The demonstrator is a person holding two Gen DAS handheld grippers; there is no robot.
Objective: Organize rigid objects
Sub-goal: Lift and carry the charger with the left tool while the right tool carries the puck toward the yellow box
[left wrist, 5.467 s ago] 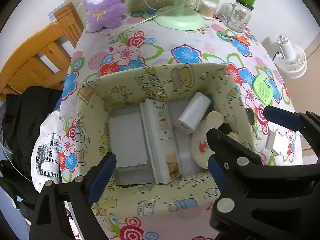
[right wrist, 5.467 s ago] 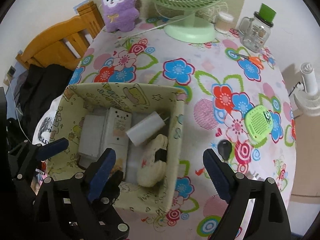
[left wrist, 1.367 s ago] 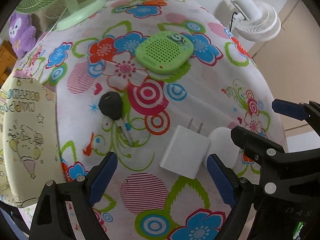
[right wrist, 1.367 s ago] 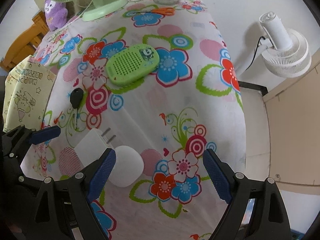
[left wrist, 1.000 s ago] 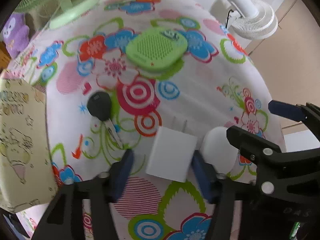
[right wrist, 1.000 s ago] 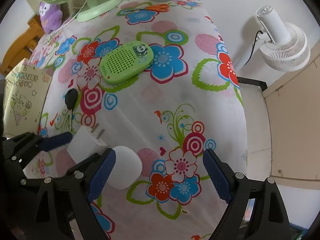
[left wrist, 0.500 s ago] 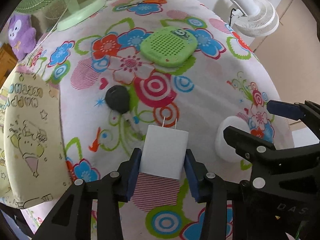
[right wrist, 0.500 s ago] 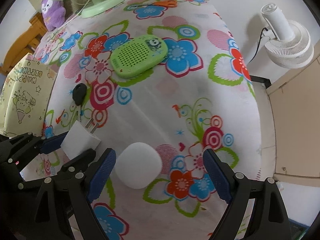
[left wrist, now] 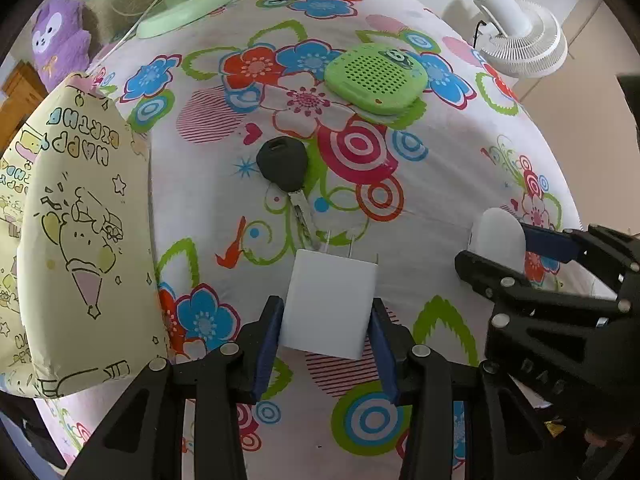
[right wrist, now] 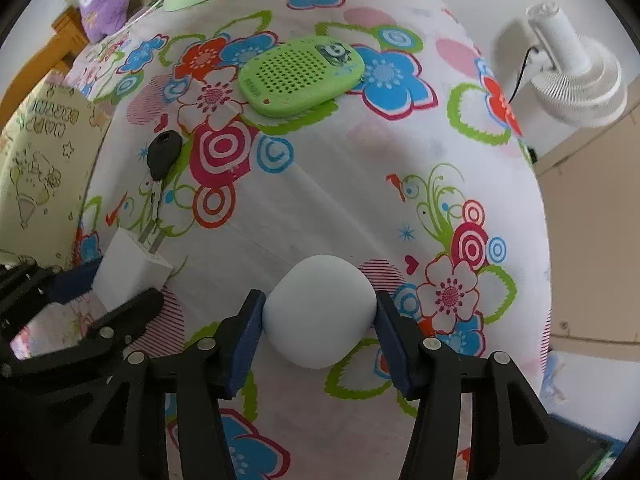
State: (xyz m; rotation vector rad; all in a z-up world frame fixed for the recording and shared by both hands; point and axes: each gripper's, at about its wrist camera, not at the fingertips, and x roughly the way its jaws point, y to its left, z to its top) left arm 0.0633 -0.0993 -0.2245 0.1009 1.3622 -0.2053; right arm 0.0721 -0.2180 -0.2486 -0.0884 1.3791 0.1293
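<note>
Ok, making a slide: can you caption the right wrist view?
Right tool shut on the white rounded case; left tool clamps the white charger beside it.

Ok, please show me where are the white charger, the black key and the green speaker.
white charger (left wrist: 329,304), left wrist view, middle of its flat top face, between the claw pads.
black key (left wrist: 282,164), left wrist view, on its black plastic head.
green speaker (right wrist: 300,76), right wrist view, on its perforated grille.

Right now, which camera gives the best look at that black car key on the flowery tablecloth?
The left wrist view. There the car key lies near the middle of the picture, with its black head and metal blade both plain, just beyond the white charger. The right wrist view shows it smaller, off at the left edge, its blade hard to tell from the pattern.
</note>
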